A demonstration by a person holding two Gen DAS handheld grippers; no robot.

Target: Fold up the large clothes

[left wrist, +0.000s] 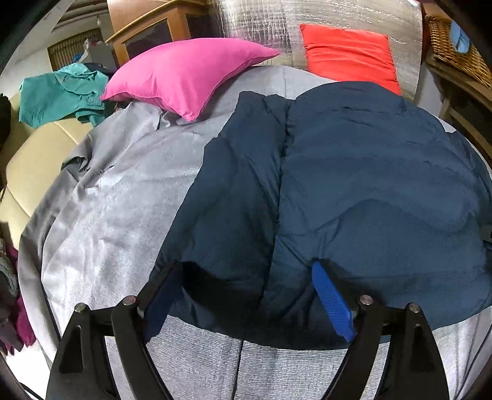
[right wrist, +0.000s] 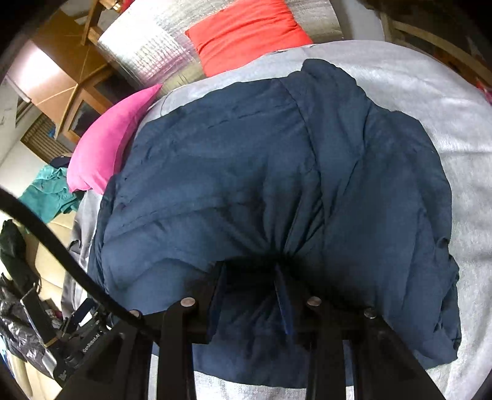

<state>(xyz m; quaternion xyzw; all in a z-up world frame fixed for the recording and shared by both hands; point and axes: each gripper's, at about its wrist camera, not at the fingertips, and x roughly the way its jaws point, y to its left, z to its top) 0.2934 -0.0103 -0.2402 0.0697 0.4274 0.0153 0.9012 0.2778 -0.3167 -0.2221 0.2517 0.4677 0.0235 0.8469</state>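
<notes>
A large navy garment (left wrist: 353, 172) — soft, faintly sheened, puffy like a quilted jacket — lies spread over a pale grey bed cover (left wrist: 101, 221) with a fine woven grain. Long seams and shallow creases run through it, and in the left wrist view a deep fold line splits it into two rounded lobes.

The left gripper (left wrist: 249, 270) hovers at the garment's near hem with its jaws spread wide; the blue-padded fingers (left wrist: 333, 307) straddle a bulge of navy cloth, with the fabric between them but not pinched.

The right gripper (right wrist: 249, 274) has its jaws drawn fairly close together, pinching a bunch of the garment (right wrist: 246, 160). Creases radiate from the dark pucker where its fingers (right wrist: 284, 303) bite in, and a flap of cloth hangs down between the black arms.

Beyond the garment sit a smooth magenta pillow (left wrist: 184, 74) and a flat orange-red cushion (left wrist: 350, 52) against a crinkly silver foil panel (left wrist: 264, 27). A rumpled teal shirt (left wrist: 61, 95) lies off the bed's left edge on a cream surface.
</notes>
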